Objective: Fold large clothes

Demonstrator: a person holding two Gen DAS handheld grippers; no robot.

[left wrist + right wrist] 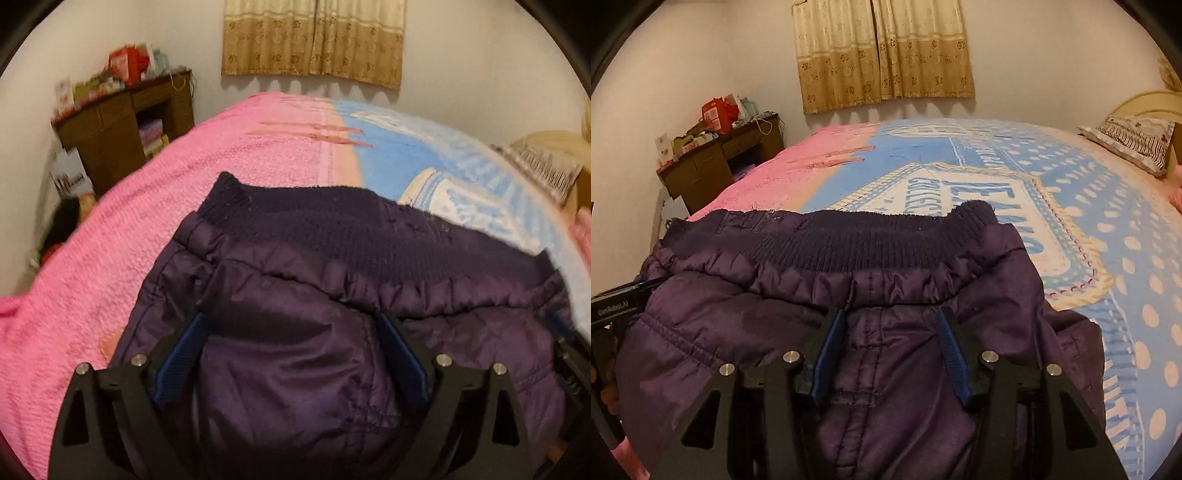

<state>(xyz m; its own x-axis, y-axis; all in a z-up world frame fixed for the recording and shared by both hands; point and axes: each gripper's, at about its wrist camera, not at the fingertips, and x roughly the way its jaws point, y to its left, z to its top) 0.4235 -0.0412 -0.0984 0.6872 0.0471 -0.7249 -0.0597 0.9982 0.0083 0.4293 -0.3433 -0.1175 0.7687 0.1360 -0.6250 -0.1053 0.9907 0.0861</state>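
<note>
One purple padded jacket [871, 295] lay on one bed [1089, 206], with two claws above it. The left claw [291, 325] stood wide apart, its blue pads [400, 354] clear of the cloth and nothing clamped between them. The right claw [890, 321] stood about half spread over a stitched seam; its pads [951, 350] seemed to rest at the cloth, but whether they pinched a fold could not be told. One curtain [882, 55] hung on the far wall, one wooden desk [713, 162] stood in the corner, and one pillow [1130, 142] lay at the head of the bed.

The near part of the jacket was hidden behind the black claw frames and cut off at the bottom edge. The left view was smeared at its right side. The clutter on the desk was too small to make out.

The jacket was shiny and quilted, with a dark ribbed knit band [849, 240] along its far edge and puckered gathers just below it. It lay bunched across the pink [122, 266] and blue halves of the cover.
</note>
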